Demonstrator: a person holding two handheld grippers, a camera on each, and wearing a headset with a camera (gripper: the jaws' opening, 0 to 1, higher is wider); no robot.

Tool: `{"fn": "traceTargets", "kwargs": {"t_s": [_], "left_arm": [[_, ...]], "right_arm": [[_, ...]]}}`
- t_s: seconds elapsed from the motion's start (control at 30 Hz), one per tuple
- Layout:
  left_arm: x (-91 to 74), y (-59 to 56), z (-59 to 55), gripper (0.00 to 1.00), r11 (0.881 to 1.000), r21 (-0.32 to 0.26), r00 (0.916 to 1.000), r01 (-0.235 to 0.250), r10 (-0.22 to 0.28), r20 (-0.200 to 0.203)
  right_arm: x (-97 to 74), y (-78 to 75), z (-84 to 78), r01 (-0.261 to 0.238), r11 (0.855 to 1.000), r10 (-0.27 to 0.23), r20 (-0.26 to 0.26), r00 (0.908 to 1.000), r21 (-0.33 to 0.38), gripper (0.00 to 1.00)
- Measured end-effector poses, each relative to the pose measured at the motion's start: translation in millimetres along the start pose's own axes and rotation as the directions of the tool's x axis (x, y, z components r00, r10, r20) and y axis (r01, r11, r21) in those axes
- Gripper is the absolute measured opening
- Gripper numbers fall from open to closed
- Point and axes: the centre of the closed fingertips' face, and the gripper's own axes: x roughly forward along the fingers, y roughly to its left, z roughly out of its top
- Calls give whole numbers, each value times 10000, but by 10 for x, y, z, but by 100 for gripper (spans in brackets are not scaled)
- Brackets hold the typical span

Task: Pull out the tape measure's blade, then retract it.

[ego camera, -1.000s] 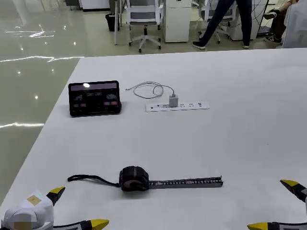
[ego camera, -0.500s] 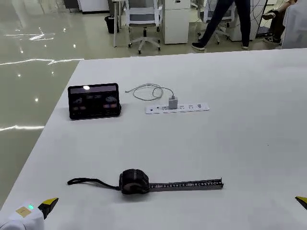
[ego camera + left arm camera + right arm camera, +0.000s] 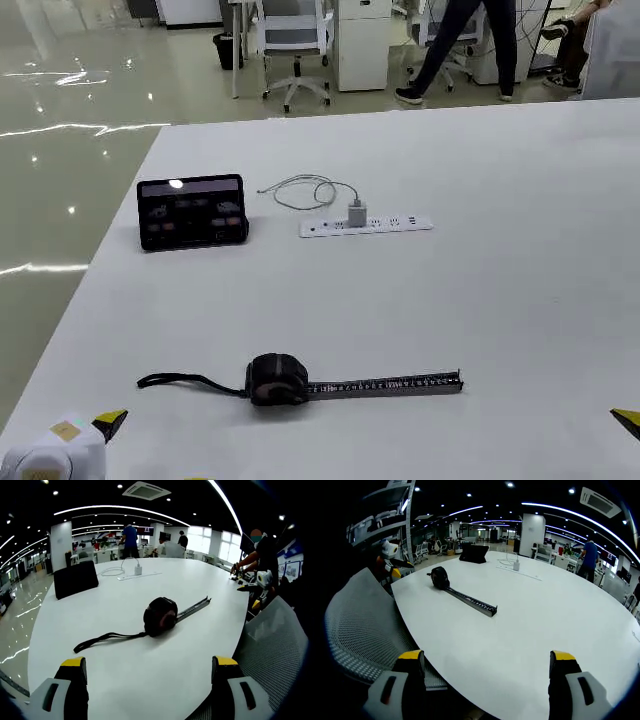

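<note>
The black tape measure (image 3: 277, 379) lies on the white table (image 3: 420, 300) near its front edge. Its blade (image 3: 385, 384) is out to the right and its strap (image 3: 180, 381) trails left. One yellow fingertip (image 3: 112, 421) of my left gripper shows at the bottom left, and one fingertip (image 3: 628, 421) of my right gripper at the bottom right. My left gripper (image 3: 150, 675) is open, short of the tape measure (image 3: 160, 616). My right gripper (image 3: 487, 672) is open too, well back from the blade's end (image 3: 491, 611) and holding nothing.
A dark tablet (image 3: 192, 211) stands at the back left. A white power strip (image 3: 366, 224) with a charger and coiled cable lies behind the tape. A mesh chair back (image 3: 360, 630) sits at the table's near edge. Office chairs and a walking person are beyond the table.
Both grippers have drawn back toward me, almost leaving the bottom of the head view. The tape measure and its pulled-out blade lie as before.
</note>
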Motion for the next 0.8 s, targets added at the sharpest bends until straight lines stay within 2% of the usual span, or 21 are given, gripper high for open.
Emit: {"fn": "traceTargets", "kwargs": {"t_s": [0.17, 0.27, 0.37, 0.5, 0.57, 0.63, 0.67, 0.7, 0.73, 0.77, 0.8], "left_arm": [[174, -112, 151, 100, 10000, -15, 10000, 11, -11, 25], [333, -169, 298, 100, 10000, -69, 10000, -52, 52, 57], [504, -263, 425, 100, 9998, -172, 10000, -41, 42, 46], [717, -368, 559, 100, 9998, -215, 9999, -56, 58, 116], [831, -396, 611, 100, 9995, -155, 9995, -291, 292, 82], [933, -414, 677, 100, 9980, -304, 9982, -548, 555, 216], [970, -411, 698, 100, 9970, -358, 9971, -682, 693, 303], [1017, -356, 745, 100, 9931, -243, 9917, -1143, 1155, 562], [1045, -328, 758, 100, 9896, -223, 9875, -1418, 1430, 657], [1083, -332, 740, 100, 9875, -337, 9859, -1538, 1557, 621], [1100, -317, 726, 100, 9839, -510, 9827, -1710, 1741, 628]], "right_arm": [[103, 13, 54, -153, 9994, 147, -208, 9997, -300, 100], [200, 19, 98, -330, 9974, 304, -409, 9987, -642, 100], [314, 37, 139, -768, 9926, 699, -743, 9948, -946, 100], [453, 8, 249, -1017, 9861, 914, -826, 9924, -1317, 100], [526, -16, 295, -1209, 9811, 1067, -990, 9893, -1508, 100], [590, -41, 337, -1390, 9747, 1201, -1146, 9861, -1750, 100], [608, -19, 326, -1671, 9673, 1419, -1386, 9801, -1911, 100], [631, 10, 302, -1976, 9576, 1607, -1808, 9703, -2096, 100], [647, -6, 292, -2022, 9533, 1567, -2051, 9661, -2244, 100], [687, -32, 342, -2078, 9452, 1604, -1963, 9673, -2519, 100], [701, -25, 354, -2206, 9415, 1711, -2026, 9642, -2547, 100]]}}
